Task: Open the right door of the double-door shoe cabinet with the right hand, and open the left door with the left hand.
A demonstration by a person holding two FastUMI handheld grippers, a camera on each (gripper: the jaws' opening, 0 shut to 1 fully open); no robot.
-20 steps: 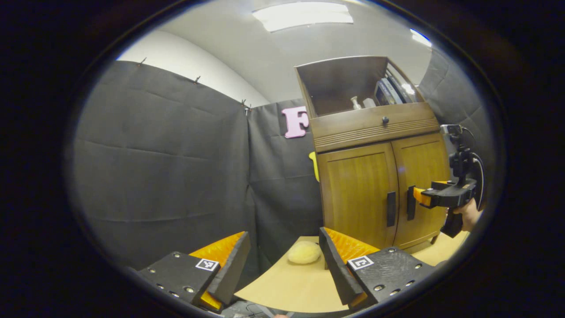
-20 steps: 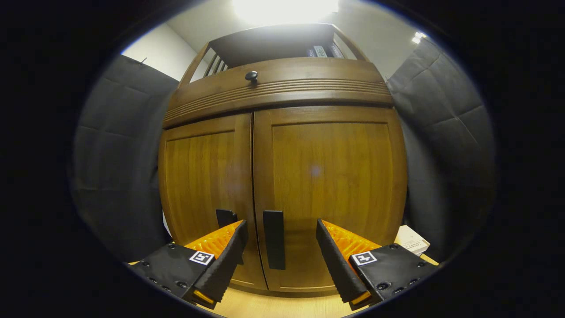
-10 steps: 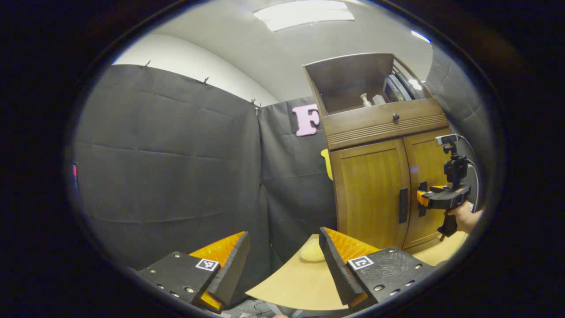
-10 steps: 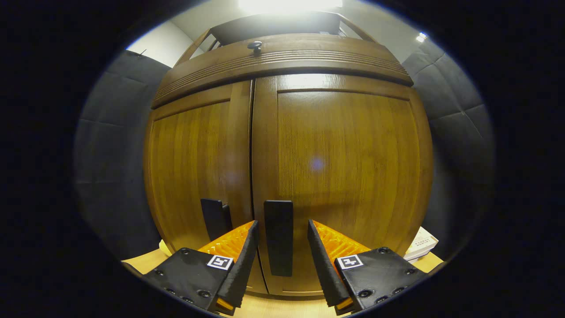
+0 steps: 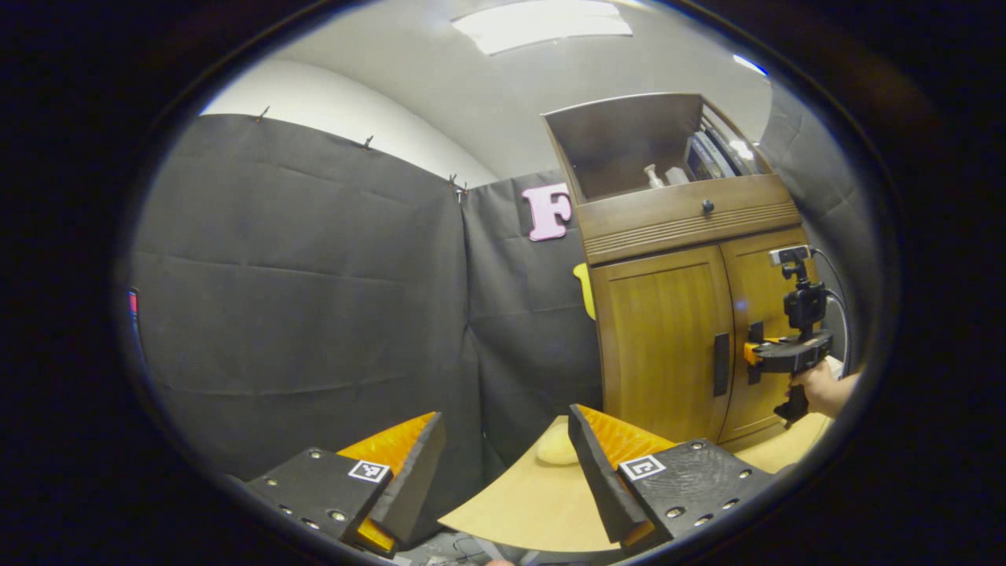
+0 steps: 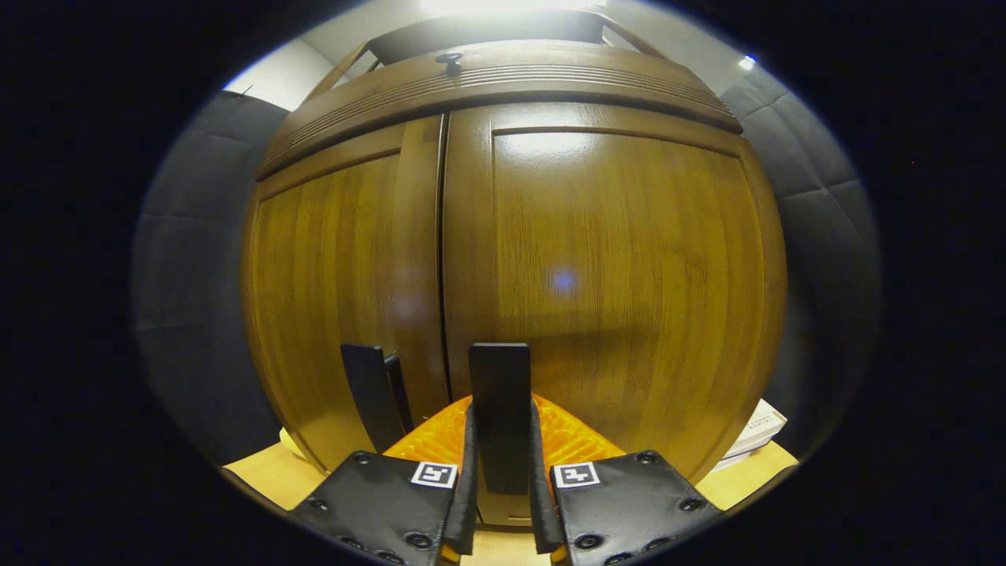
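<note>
Both fingers (image 6: 468,472) against right handle (image 6: 500,409)

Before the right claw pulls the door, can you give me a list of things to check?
1. Right claw shut on the right door handle: ok, both fingers press its sides.
2. Right door not yet open: ok, it sits flush beside the left door.
3. Left claw ready: ok, open and holding nothing.
4. Left claw near the left door handle: not ok, far back over the table.
5. Room for the right door to swing: cannot tell; a box lies right of the cabinet.
</note>
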